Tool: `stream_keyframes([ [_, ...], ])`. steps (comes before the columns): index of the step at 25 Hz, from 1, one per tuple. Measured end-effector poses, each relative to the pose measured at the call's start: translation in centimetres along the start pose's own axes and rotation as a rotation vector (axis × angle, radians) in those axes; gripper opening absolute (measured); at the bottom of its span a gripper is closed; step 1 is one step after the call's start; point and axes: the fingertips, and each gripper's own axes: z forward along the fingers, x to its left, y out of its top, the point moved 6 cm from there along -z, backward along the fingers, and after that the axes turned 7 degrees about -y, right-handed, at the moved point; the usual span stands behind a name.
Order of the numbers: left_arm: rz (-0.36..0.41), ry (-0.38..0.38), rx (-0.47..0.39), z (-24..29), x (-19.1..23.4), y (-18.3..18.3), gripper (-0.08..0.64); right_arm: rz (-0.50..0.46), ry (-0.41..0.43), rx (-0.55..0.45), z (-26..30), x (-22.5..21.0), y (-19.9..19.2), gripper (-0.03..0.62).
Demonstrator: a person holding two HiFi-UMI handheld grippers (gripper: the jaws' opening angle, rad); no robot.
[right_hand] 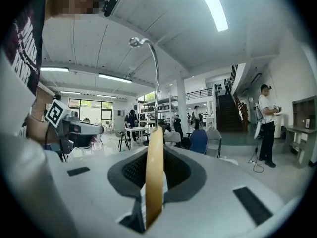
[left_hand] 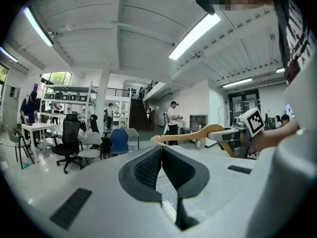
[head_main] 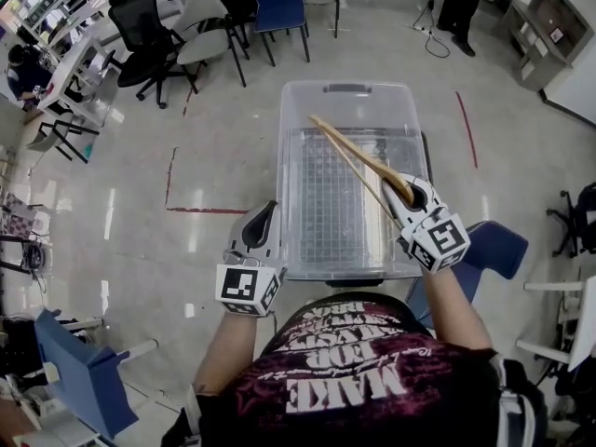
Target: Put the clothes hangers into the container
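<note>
Just past my shirt point(head_main: 354, 380), the right tongs point(head_main: 410, 192) are clamped on one end of the wooden hanger point(head_main: 358, 156). It slants toward 11 o'clock above the clear container point(head_main: 349, 88) at my 12 o'clock, and isn't in yet. The left tongs point(head_main: 264, 220) sit at the container's 7 o'clock corner, closed on nothing. I'd dip the far end first and line the hanger up with the container's long side. I'd keep the hook point(right_hand: 157, 83) off the rim and let go low.
</note>
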Motion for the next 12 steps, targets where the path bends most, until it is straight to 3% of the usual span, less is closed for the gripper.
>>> stream_keyframes([
  [12, -0.040, 0.070, 0.077, 1.6, 1.5, -2.1, 0.008, 0.083, 0.044, 0.219, 7.9, -1.2, -11.6, 0.060],
])
